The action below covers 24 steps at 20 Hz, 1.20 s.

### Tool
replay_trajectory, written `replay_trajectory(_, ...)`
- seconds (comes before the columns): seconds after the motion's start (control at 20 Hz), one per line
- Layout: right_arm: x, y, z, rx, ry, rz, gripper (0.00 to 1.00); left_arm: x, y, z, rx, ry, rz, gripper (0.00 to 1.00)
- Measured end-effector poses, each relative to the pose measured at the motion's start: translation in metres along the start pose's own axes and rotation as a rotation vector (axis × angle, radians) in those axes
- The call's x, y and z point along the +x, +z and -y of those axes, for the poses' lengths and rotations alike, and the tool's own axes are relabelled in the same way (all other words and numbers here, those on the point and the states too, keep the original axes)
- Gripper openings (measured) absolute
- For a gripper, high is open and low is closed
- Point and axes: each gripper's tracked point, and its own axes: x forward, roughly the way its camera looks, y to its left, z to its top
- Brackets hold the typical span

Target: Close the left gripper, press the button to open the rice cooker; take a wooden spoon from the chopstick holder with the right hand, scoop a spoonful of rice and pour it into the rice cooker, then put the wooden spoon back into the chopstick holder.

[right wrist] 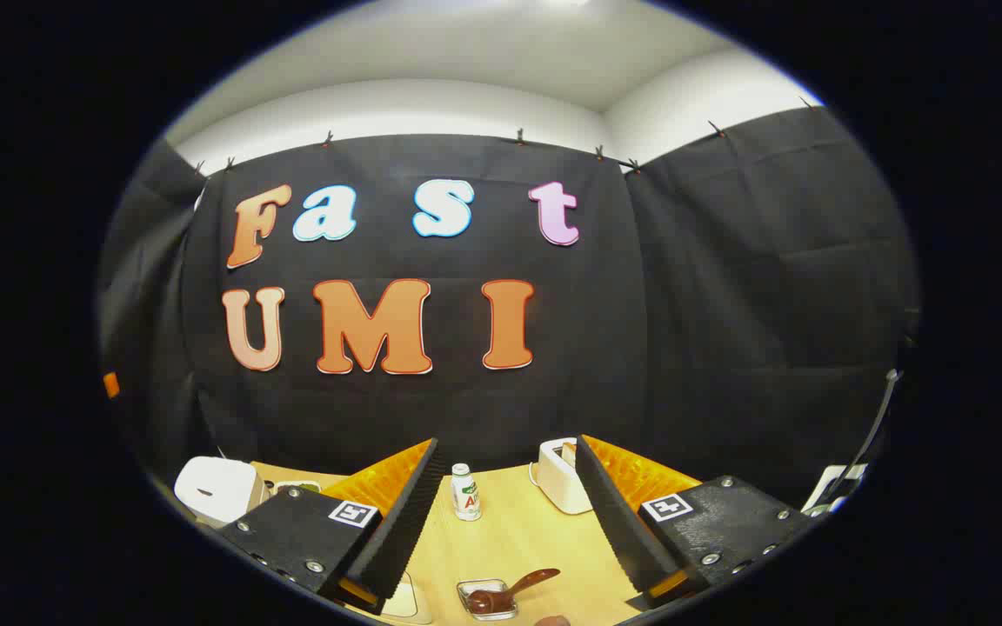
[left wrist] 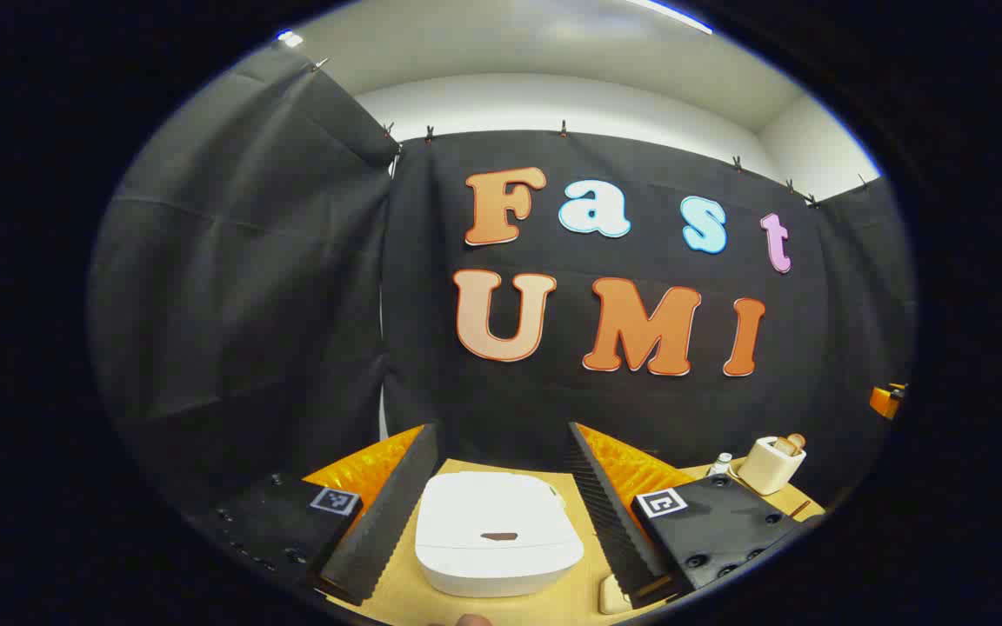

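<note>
In the left gripper view the white rice cooker (left wrist: pixel 497 543) sits on the wooden table with its lid down and a dark button (left wrist: pixel 498 536) on top. My left gripper (left wrist: pixel 501 432) is open, one finger to each side of the cooker, above and short of it. At the right a cream chopstick holder (left wrist: pixel 771 463) holds wooden handles (left wrist: pixel 790 443). My right gripper (right wrist: pixel 507 442) is open with nothing in it. Ahead of it stands the holder (right wrist: pixel 560 474). A brown wooden spoon (right wrist: pixel 514 586) lies in a small glass dish (right wrist: pixel 485 600) near the front. The cooker (right wrist: pixel 216 489) is far left.
A small white bottle (right wrist: pixel 464 491) stands between the right gripper's fingers, left of the holder, and it appears beside the holder (left wrist: pixel 721 463) in the left gripper view. A cream object (left wrist: pixel 610 596) lies at the table's (right wrist: pixel 518 530) front. Black cloth walls close the back and sides.
</note>
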Motion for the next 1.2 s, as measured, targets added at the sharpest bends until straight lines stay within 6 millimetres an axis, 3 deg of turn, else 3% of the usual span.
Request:
replay_trajectory(0.05, -0.002, 0.003, -0.003, -0.022, 0.005, 0.005, 1.00, -0.001, 0.002, 0.000, -0.001, -0.002, 0.002, 1.00)
replay_trajectory(0.1, -0.005, 0.005, -0.005, -0.037, 0.012, 0.006, 0.88, -0.002, 0.003, -0.003, 0.001, 0.008, 0.000, 1.00)
replay_trajectory(0.15, -0.007, 0.004, -0.008, -0.045, 0.022, 0.004, 0.95, -0.005, 0.003, -0.006, 0.007, 0.016, -0.001, 1.00)
replay_trajectory(0.45, -0.012, -0.004, -0.005, -0.082, 0.039, -0.029, 0.95, -0.021, 0.001, -0.010, 0.034, 0.004, 0.003, 1.00)
replay_trajectory(0.5, -0.013, -0.005, -0.003, -0.071, 0.038, -0.028, 1.00, -0.022, 0.001, -0.011, 0.040, 0.009, 0.000, 1.00)
replay_trajectory(0.75, -0.015, 0.000, 0.006, -0.049, 0.032, -0.021, 0.91, -0.024, 0.003, -0.009, 0.026, 0.012, -0.007, 1.00)
replay_trajectory(0.8, -0.016, 0.001, 0.008, -0.043, 0.032, -0.020, 0.96, -0.025, 0.003, -0.006, 0.025, 0.004, -0.009, 1.00)
replay_trajectory(1.0, -0.020, 0.002, 0.010, -0.017, 0.039, -0.023, 0.96, -0.021, 0.008, -0.002, 0.049, 0.003, -0.008, 1.00)
replay_trajectory(1.05, -0.019, 0.004, 0.012, -0.020, 0.031, -0.020, 1.00, -0.020, 0.010, -0.001, 0.048, 0.003, -0.001, 1.00)
replay_trajectory(1.2, -0.021, 0.000, 0.014, -0.018, 0.029, -0.025, 0.96, -0.022, 0.012, 0.001, 0.040, -0.005, -0.003, 1.00)
